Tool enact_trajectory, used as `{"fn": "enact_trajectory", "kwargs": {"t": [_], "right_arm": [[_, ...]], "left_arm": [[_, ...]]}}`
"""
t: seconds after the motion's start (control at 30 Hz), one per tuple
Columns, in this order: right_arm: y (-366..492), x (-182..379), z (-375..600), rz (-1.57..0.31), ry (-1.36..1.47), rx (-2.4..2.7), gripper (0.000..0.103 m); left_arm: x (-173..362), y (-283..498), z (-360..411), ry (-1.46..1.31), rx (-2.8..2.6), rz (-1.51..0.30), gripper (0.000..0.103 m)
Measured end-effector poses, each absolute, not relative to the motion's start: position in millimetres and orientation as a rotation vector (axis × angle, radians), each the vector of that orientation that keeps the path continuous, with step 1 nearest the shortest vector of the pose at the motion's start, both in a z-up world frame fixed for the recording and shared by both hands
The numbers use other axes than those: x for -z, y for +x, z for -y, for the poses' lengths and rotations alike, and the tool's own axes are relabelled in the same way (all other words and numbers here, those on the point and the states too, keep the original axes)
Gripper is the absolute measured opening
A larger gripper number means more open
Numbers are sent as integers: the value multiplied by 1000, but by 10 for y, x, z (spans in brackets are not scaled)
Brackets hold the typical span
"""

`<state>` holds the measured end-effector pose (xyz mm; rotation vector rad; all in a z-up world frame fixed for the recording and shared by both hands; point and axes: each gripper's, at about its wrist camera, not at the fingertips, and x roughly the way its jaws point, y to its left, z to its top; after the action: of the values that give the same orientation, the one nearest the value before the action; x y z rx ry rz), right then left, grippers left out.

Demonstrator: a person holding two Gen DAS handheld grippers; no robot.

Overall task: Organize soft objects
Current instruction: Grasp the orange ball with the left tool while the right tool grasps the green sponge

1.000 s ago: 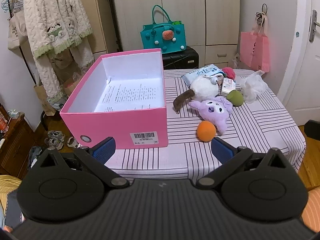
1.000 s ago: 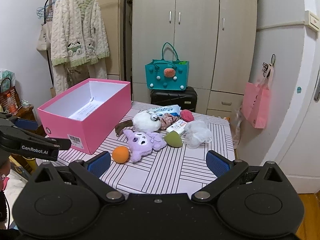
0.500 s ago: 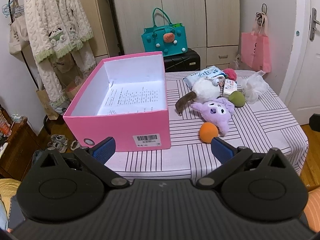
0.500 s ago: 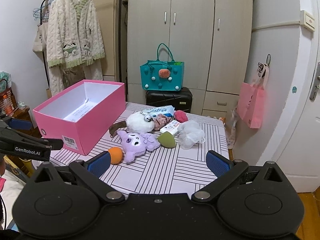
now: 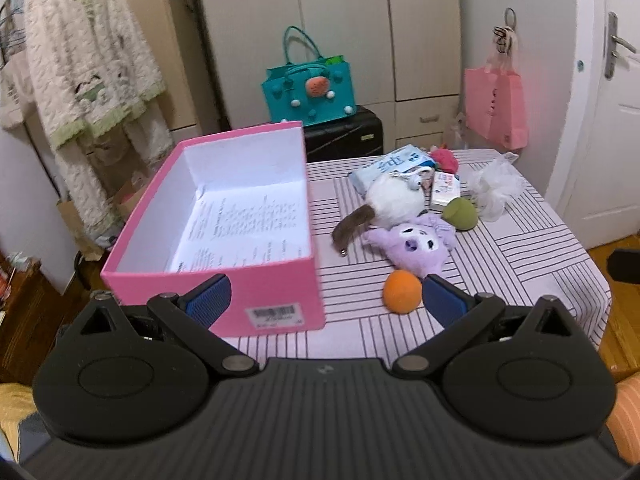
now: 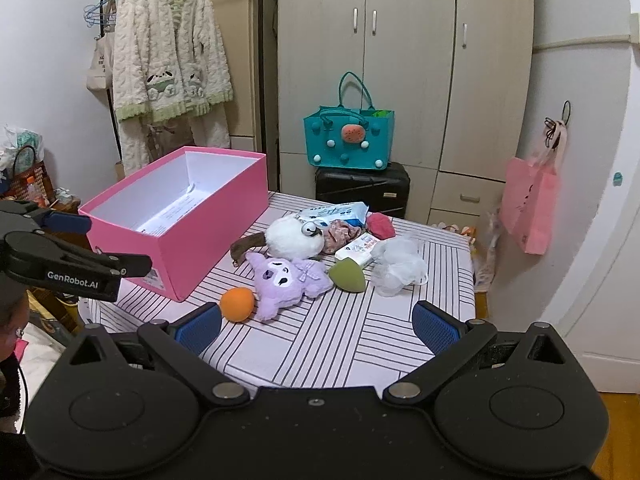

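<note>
A: Starting at the left, what is there?

B: The pink box (image 5: 224,236) stands open on the left part of the striped worktop (image 5: 532,248), a printed sheet lying on its white floor. 1 second ago it sat lower and nearer in the left wrist view; now that view has swung left and blurred, and the box sits behind the left blue pad.

A: And the left gripper (image 5: 325,298)?

B: Its jaws are spread wide with nothing between them, held short of the worktop's near edge, same spread as before.

A: Moving right?

B: The orange ball (image 5: 401,291) lies just right of the box, now touching the right pad's tip in that view, where earlier it sat clear above it. Against it lies the purple plush (image 5: 416,244), behind that the white plush (image 5: 394,200) with a brown tail, then the green sponge (image 5: 460,214) and the white mesh puff (image 5: 496,188). None of these has shifted on the worktop.

A: The right gripper (image 6: 316,325)?

B: Jaws wide apart and empty, hanging over the near right corner. In its view the heap has come closer than 1 second ago.
</note>
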<state>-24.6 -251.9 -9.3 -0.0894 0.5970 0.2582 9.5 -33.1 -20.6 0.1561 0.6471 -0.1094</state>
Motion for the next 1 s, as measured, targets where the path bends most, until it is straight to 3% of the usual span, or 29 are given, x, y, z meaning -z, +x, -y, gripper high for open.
{"fn": "enact_trajectory", "kwargs": {"t": [0.43, 0.73, 0.8, 0.93, 1.0], "right_arm": [[513, 525, 3006, -533, 76, -431, 102], [1028, 918, 2851, -613, -81, -458, 75], [1145, 1007, 2837, -627, -95, -466, 66], [1300, 1158, 2792, -604, -162, -461, 62], [1329, 1192, 2788, -588, -180, -460, 61]], "left_arm": [[449, 490, 547, 128, 205, -593, 103], [778, 617, 787, 154, 285, -629, 98], [855, 636, 848, 155, 311, -640, 93], [973, 677, 939, 175, 319, -648, 80], [1018, 724, 952, 179, 314, -661, 69]]}}
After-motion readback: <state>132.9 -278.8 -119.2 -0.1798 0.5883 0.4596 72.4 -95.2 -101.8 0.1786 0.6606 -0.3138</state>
